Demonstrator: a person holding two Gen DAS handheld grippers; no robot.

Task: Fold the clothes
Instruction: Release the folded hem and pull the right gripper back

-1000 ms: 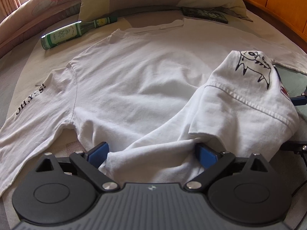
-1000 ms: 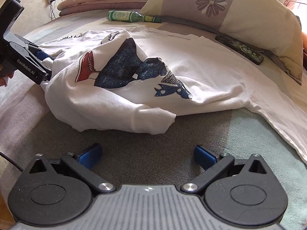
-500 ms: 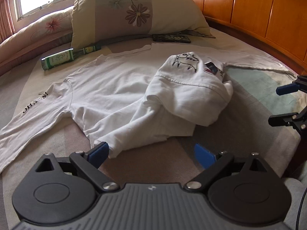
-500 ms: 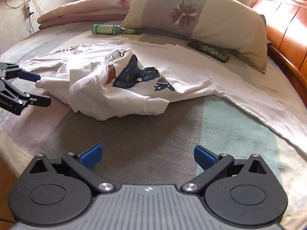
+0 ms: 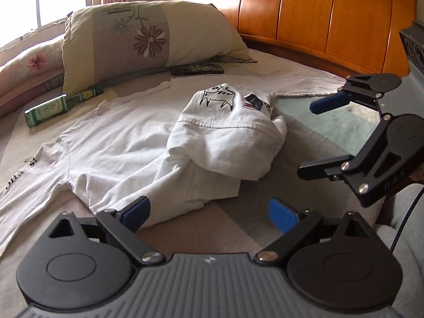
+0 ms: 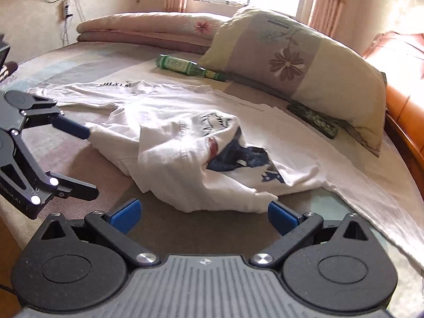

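A white long-sleeved shirt (image 5: 127, 143) lies spread on the bed, its hem bunched into a heap (image 5: 228, 137) showing a printed picture. It also shows in the right wrist view (image 6: 185, 159). My left gripper (image 5: 209, 212) is open and empty, just short of the shirt's near edge. My right gripper (image 6: 204, 212) is open and empty, close in front of the heap. The right gripper shows at the right of the left wrist view (image 5: 307, 137). The left gripper shows at the left of the right wrist view (image 6: 87, 159), its upper fingertip touching the shirt's edge.
A green bottle (image 5: 58, 106) lies beside a flowered pillow (image 5: 143, 42). A dark flat case (image 5: 197, 69) lies under the pillow's edge. A wooden headboard (image 5: 318, 18) runs behind. A folded quilt (image 6: 148, 30) lies at the far side.
The left gripper let go of the shirt's edge and drew back. Both grippers pulled away from the heap and rose, staying open. The shirt now lies still on the bed.
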